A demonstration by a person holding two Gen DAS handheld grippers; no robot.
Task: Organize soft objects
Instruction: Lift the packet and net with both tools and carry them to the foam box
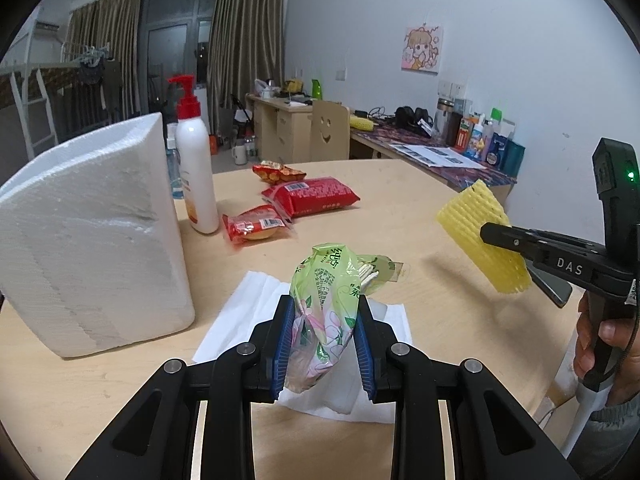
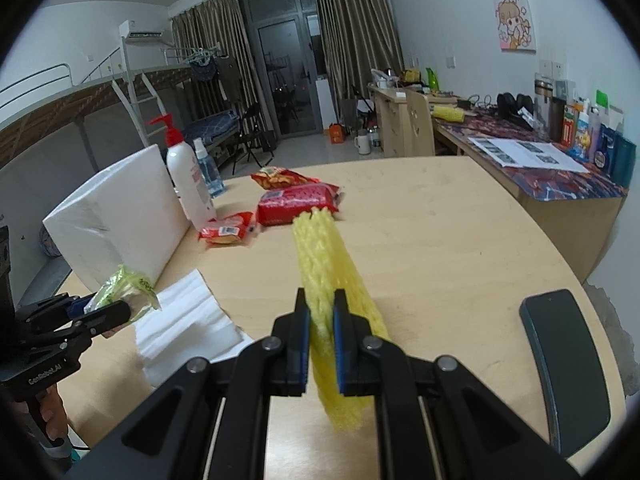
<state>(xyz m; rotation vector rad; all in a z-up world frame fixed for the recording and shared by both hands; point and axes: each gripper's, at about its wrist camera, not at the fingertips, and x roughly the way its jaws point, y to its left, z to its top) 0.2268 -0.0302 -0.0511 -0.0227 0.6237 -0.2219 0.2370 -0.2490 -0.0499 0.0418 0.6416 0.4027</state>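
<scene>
My left gripper (image 1: 325, 320) is shut on a green flowered tissue pack (image 1: 326, 296), held above white foam sheets (image 1: 240, 320) on the wooden table (image 1: 420, 208). My right gripper (image 2: 321, 312) is shut on a yellow foam net sleeve (image 2: 324, 264), lifted off the table. In the left wrist view the right gripper (image 1: 492, 234) comes in from the right with the yellow sleeve (image 1: 476, 232). The right wrist view has the left gripper (image 2: 108, 312) at lower left with the green pack (image 2: 128, 284) over the white sheets (image 2: 184, 320).
A big white foam block (image 1: 92, 232) stands at the left, with a red-capped pump bottle (image 1: 196, 168) beside it. Red snack packets (image 1: 316, 196) lie mid-table. A dark phone (image 2: 568, 368) rests near the right edge. A cluttered desk (image 2: 540, 164) runs along the wall.
</scene>
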